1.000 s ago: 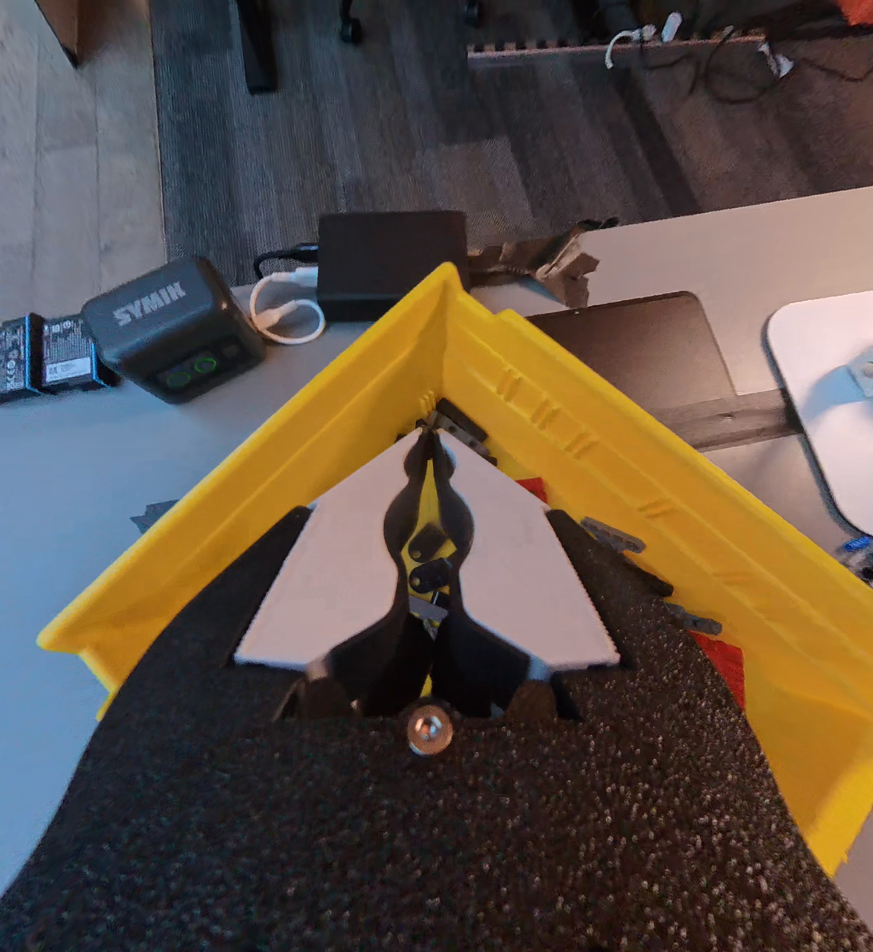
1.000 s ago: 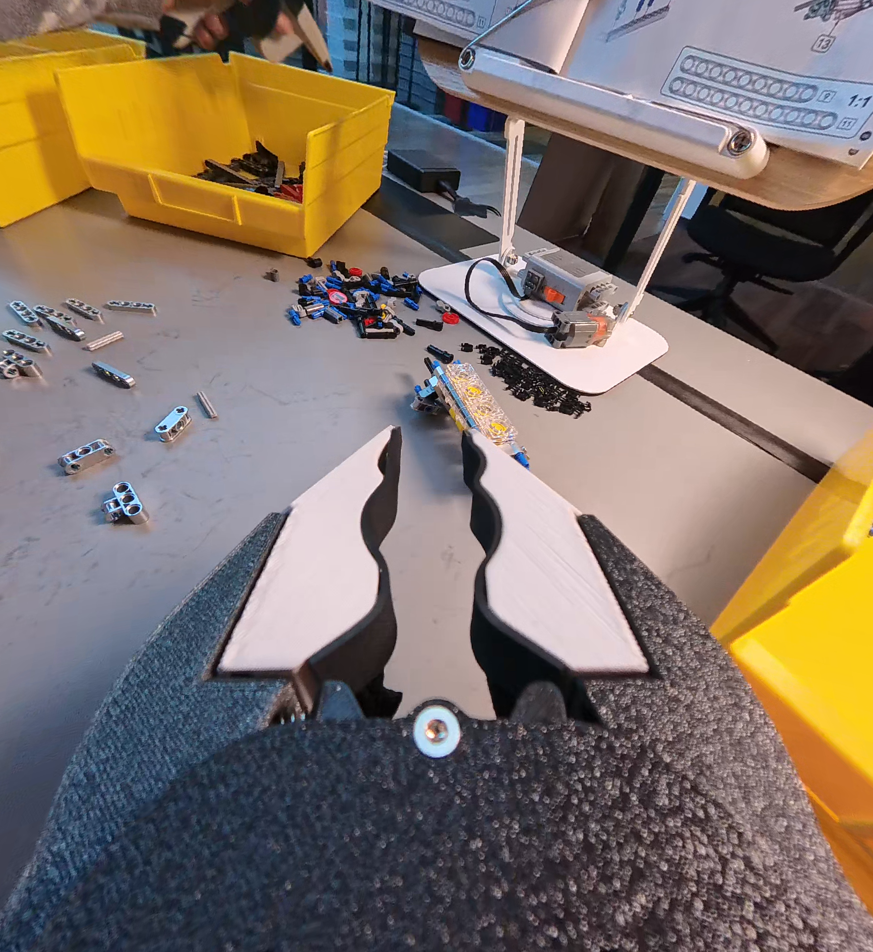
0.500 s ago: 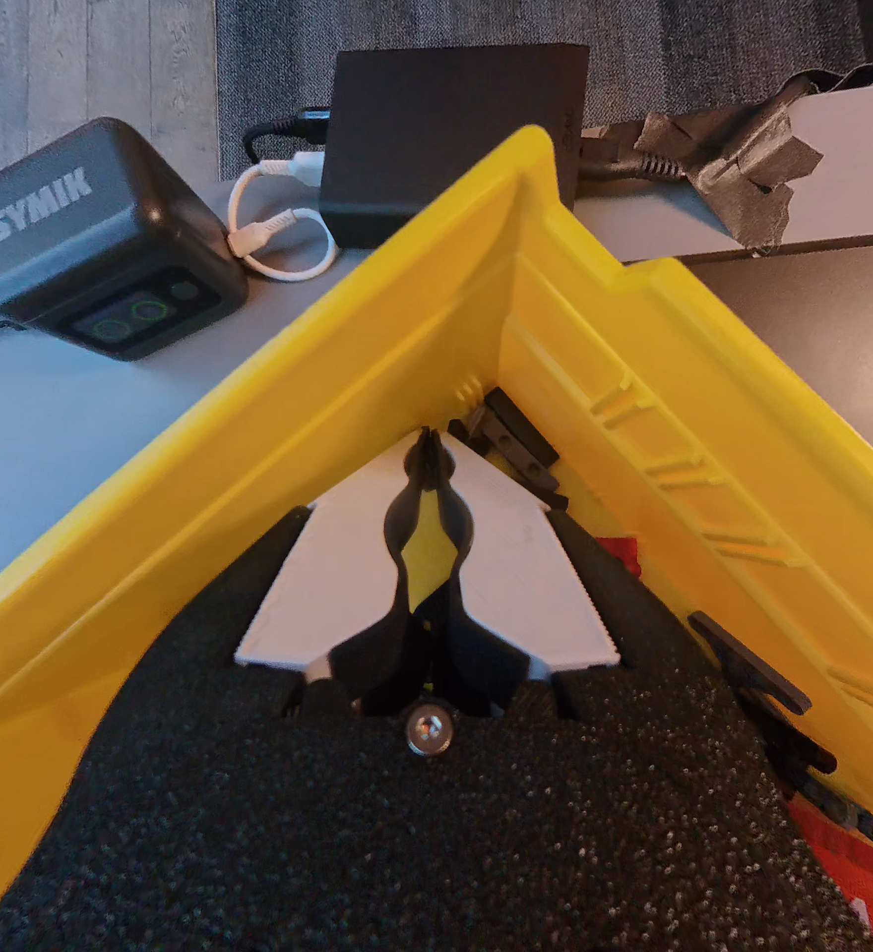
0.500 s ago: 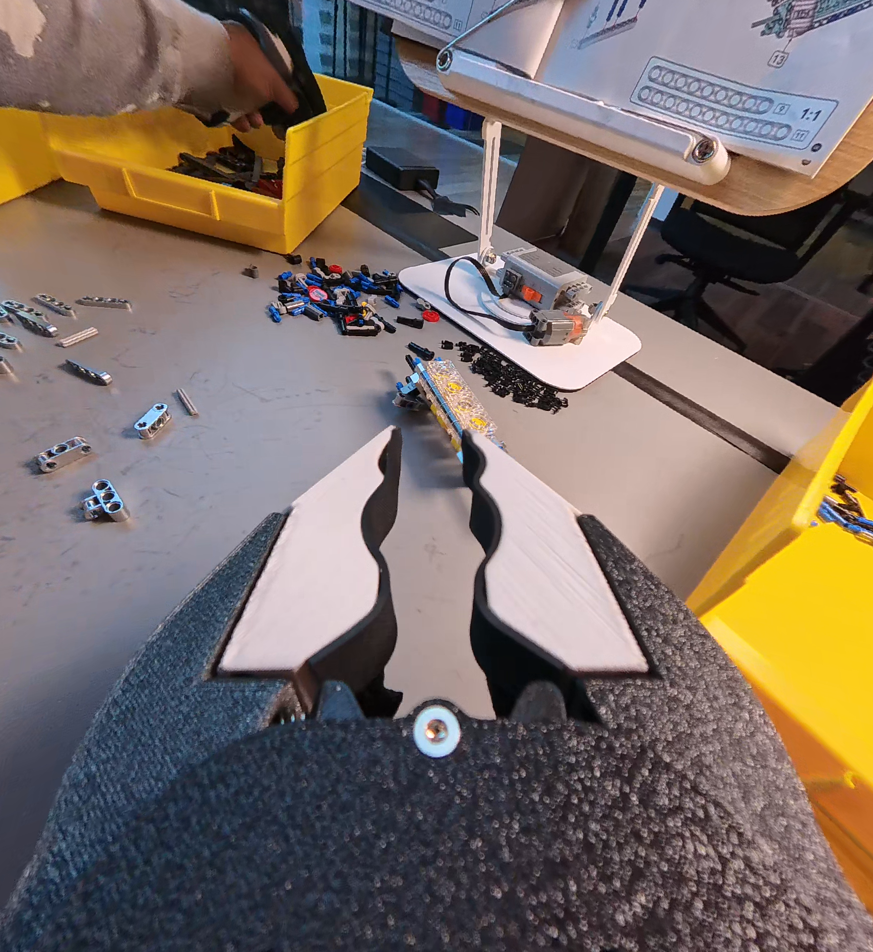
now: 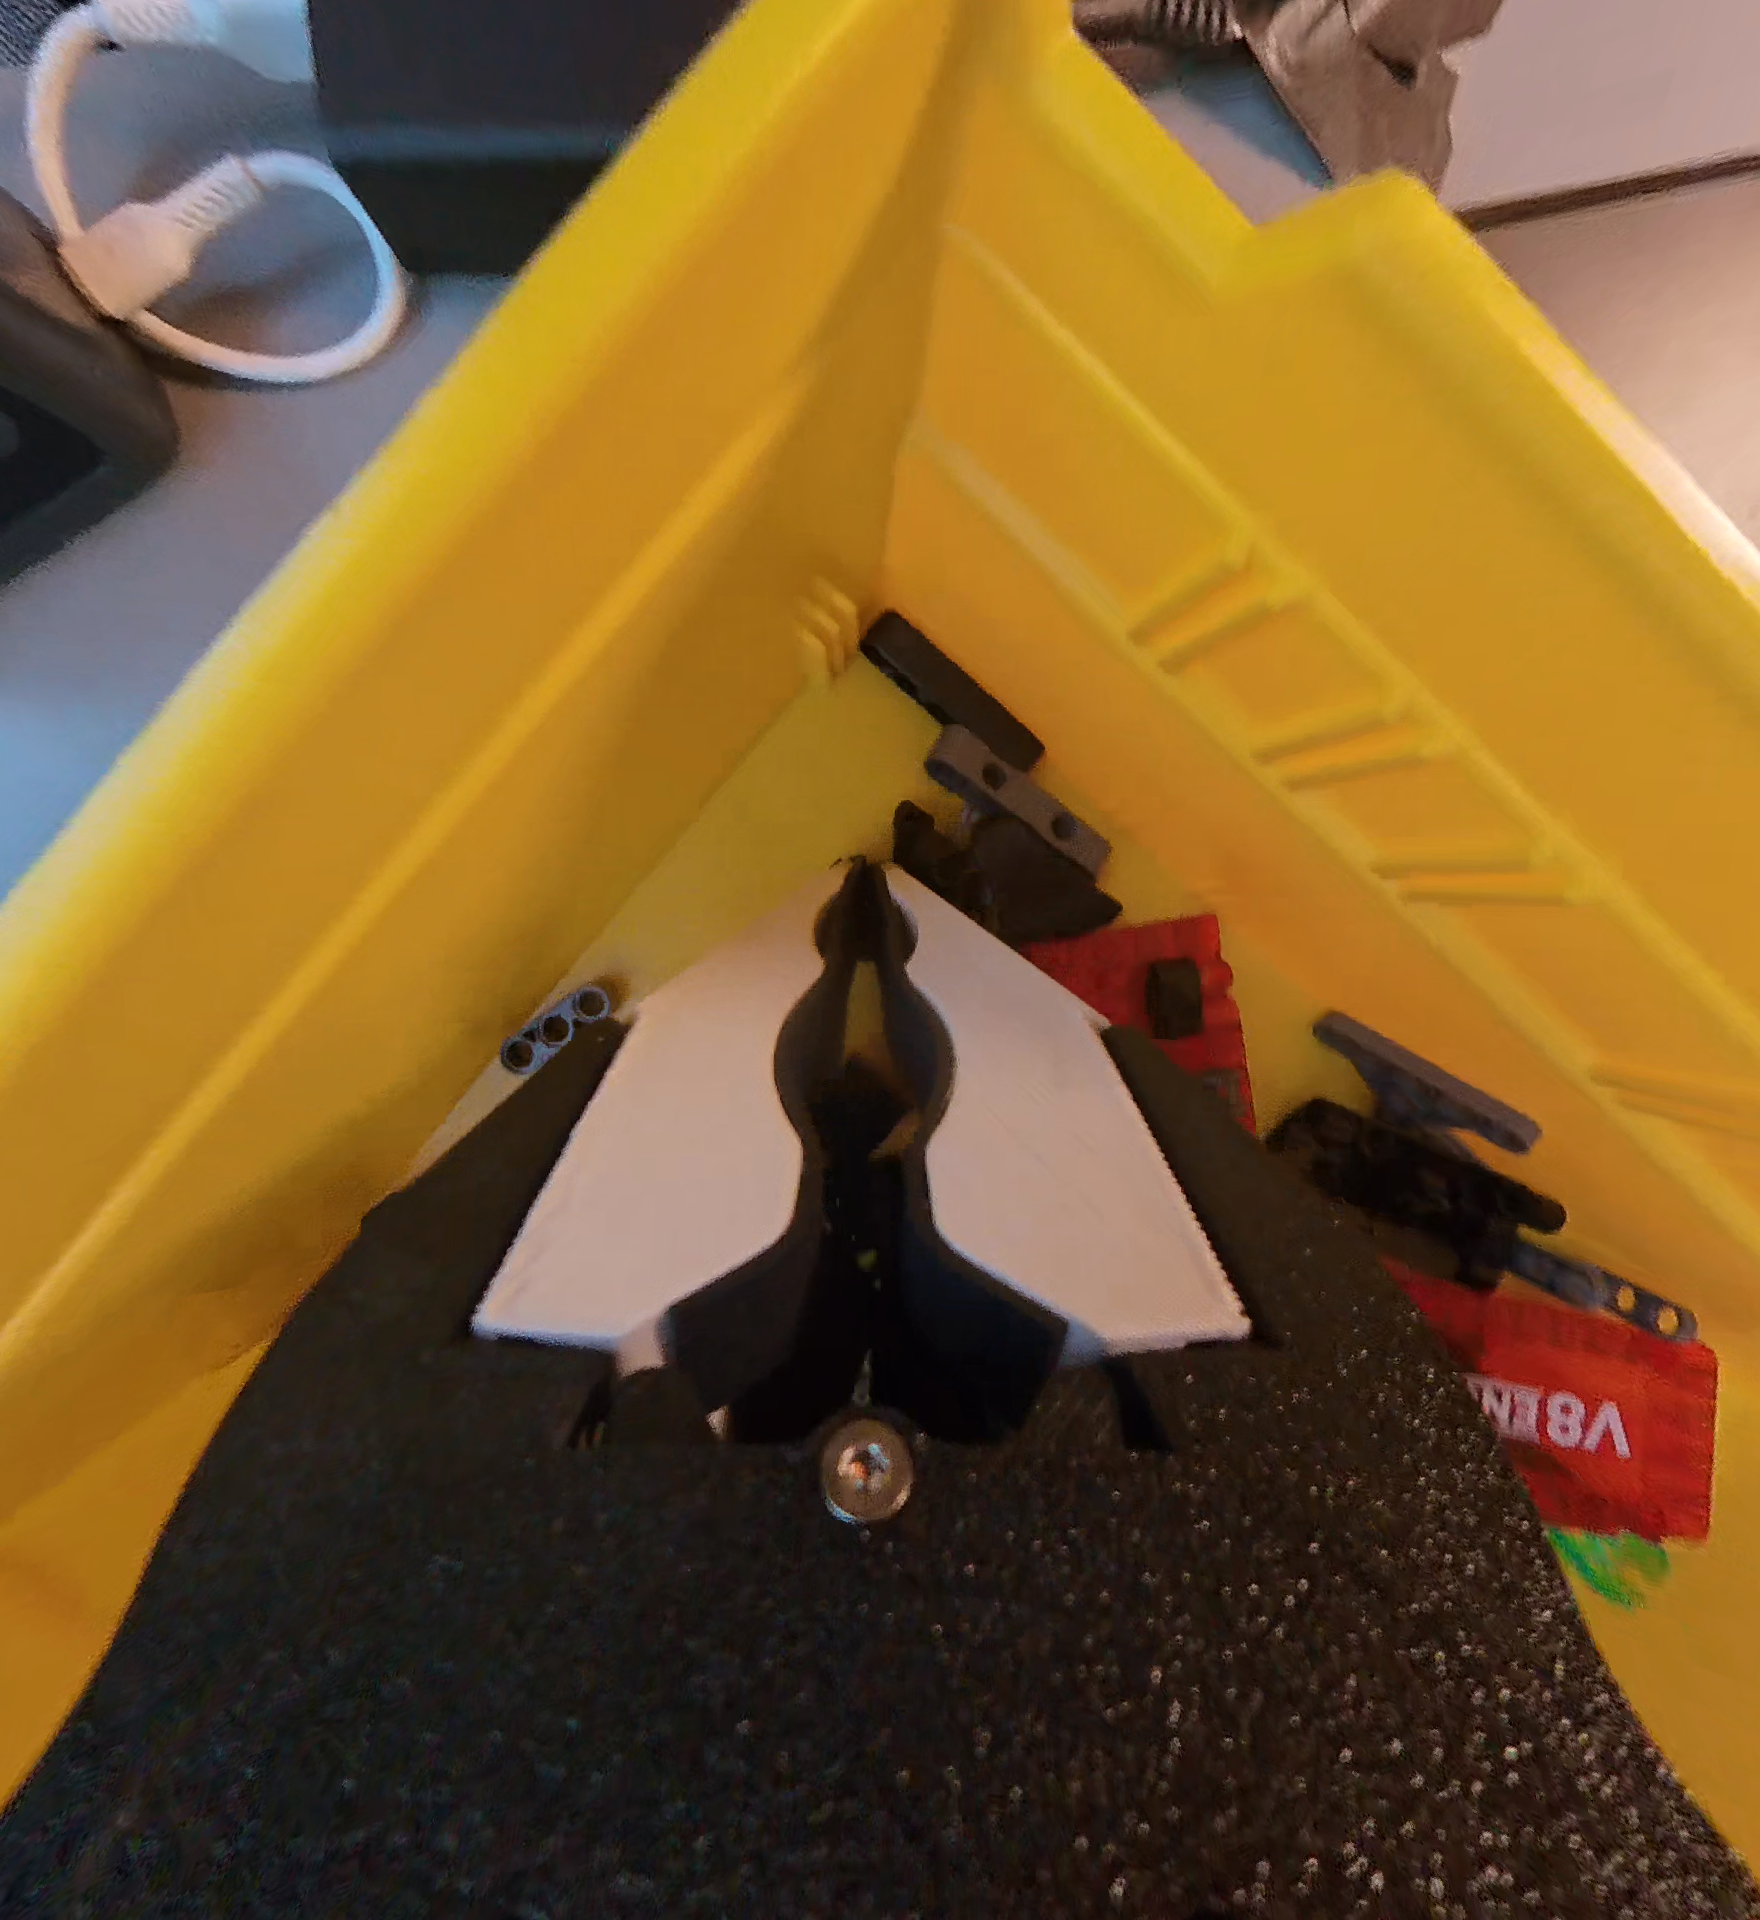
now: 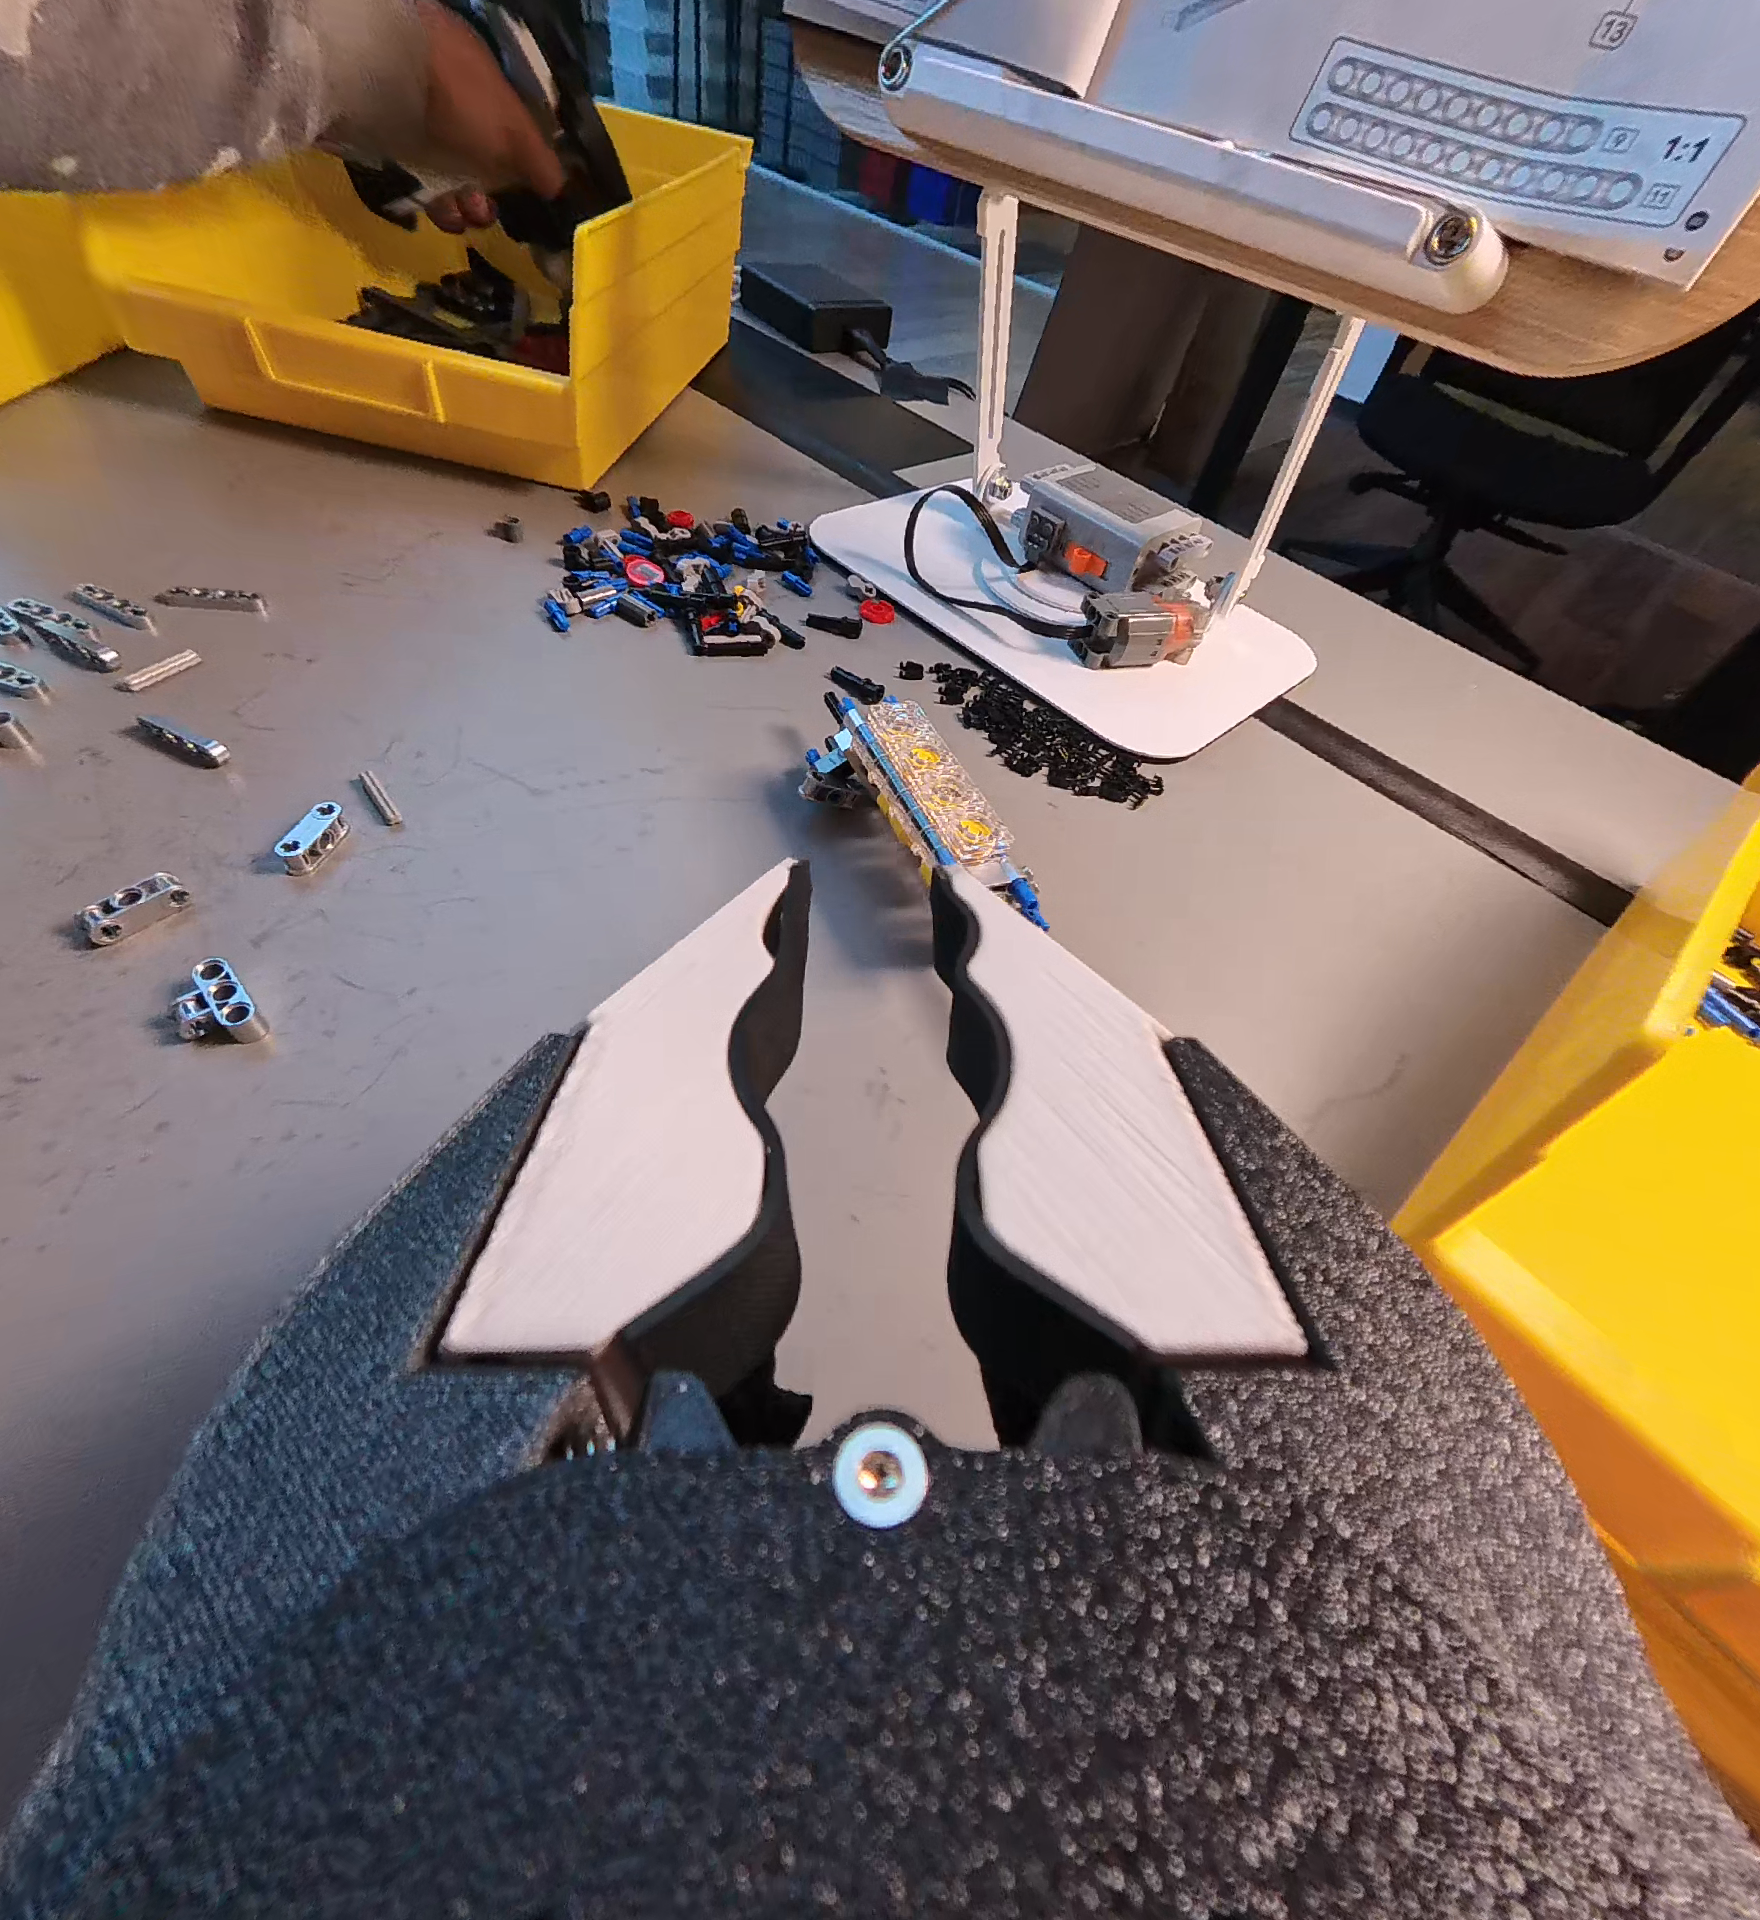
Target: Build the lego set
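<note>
My left gripper (image 5: 860,883) is shut, with its tips low in the corner of a yellow bin (image 5: 543,623). No part shows pinched at the tips. Just right of them lie a black beam (image 5: 949,691), a grey beam (image 5: 1021,800) and a red panel (image 5: 1136,966). A small grey three-hole beam (image 5: 556,1029) lies to the left. My right gripper (image 6: 871,883) is open and empty, above the grey table. Just ahead of it lies a small assembly (image 6: 933,779) with clear and yellow pieces. The same bin (image 6: 419,374) shows far left, with a person's hand (image 6: 481,156) reaching in.
A white stand base (image 6: 1219,707) carries a grey motor unit (image 6: 1094,520). Loose pins (image 6: 689,582) and grey beams (image 6: 128,904) lie scattered on the table. Another yellow bin (image 6: 1634,1247) stands close at right. A black charger (image 5: 24,416) and white cable (image 5: 221,270) lie behind the bin. The grippers' ends are close to 55 cm from one another.
My left gripper has gone down deeper into the bin's corner and stayed shut. The hand in the right wrist view has dropped into the bin. My right gripper has barely moved.
</note>
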